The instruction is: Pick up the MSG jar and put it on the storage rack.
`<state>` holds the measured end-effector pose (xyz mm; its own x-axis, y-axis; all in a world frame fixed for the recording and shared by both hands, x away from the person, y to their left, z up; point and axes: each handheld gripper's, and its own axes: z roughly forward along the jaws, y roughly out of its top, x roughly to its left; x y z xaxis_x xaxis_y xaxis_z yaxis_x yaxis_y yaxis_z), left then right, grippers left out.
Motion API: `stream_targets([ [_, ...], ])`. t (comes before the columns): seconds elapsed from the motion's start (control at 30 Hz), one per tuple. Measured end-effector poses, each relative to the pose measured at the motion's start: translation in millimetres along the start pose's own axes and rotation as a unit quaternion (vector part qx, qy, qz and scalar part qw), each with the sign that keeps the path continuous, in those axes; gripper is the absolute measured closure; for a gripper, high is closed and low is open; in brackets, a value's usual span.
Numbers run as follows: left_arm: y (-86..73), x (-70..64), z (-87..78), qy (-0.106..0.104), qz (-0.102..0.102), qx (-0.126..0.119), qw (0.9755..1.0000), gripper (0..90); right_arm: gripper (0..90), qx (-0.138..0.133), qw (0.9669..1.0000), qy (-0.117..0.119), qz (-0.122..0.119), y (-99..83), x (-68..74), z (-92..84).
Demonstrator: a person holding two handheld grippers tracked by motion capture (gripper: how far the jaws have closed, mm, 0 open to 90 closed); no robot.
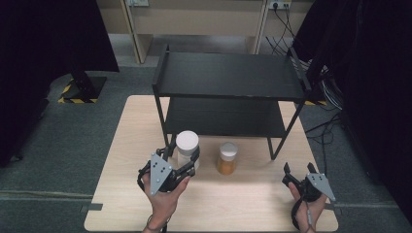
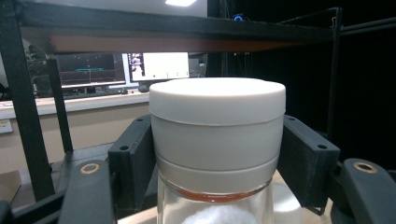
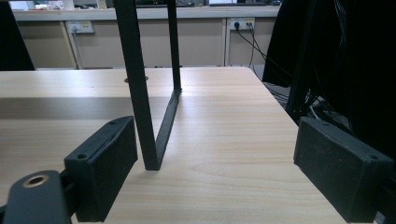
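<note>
**White-lidded jar gripped at the shelf's front; right gripper idle and open**

At the left of the high view a dark curtain hangs over grey carpet, with a yellow-and-black striped base plate [image 1: 77,90] at its foot; the pale wooden table [image 1: 126,194] sits in the middle of the floor, its grain plain and bare along the near edge. The left gripper [image 1: 182,158] is clamped on the white-lidded jar [image 1: 187,148], its pads pressing both sides just under the lid; in the left gripper view the jar [image 2: 217,135] stands upright between the jaws, glass below the lid, with monitors on a desk behind. Just to the right stands an orange-filled jar [image 1: 227,158], apart from the first; both are in front of the black two-tier shelf [image 1: 228,77], whose legs rest on the tabletop. Farther right the right gripper [image 1: 297,170] rests near the table's corner, jaws wide with nothing between them; its own view shows a shelf leg [image 3: 140,93] ahead; beyond, beige cabinets, wall sockets and trailing cables.
</note>
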<state>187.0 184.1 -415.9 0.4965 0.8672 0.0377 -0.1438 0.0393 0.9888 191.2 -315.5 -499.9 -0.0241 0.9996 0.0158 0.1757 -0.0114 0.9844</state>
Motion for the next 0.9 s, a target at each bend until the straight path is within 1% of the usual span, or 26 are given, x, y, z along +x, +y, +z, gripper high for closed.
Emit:
stream_targets([
  [0.4, 7.5, -0.7, 3.0, 0.006, 0.001, -0.007, 1.0000, 33.6, 13.4, -0.001, 1.0000, 0.000, 0.000, -0.2, -0.3, 0.0],
  [0.6, 14.0, 0.4, 3.4, 0.012, 0.001, -0.013, 0.9998, 33.5, 13.5, 0.000, 1.0000, 0.000, 0.000, 0.0, -0.1, 0.0],
  [0.7, 18.2, 1.2, 4.2, 0.013, 0.006, -0.015, 0.9998, 33.6, 13.5, 0.000, 1.0000, 0.001, 0.000, 0.1, -0.3, 0.2],
  [0.9, 27.4, 4.0, 6.0, 0.016, 0.005, -0.019, 0.9997, 33.6, 13.5, 0.001, 1.0000, 0.000, -0.001, 0.4, 0.1, 0.1],
])
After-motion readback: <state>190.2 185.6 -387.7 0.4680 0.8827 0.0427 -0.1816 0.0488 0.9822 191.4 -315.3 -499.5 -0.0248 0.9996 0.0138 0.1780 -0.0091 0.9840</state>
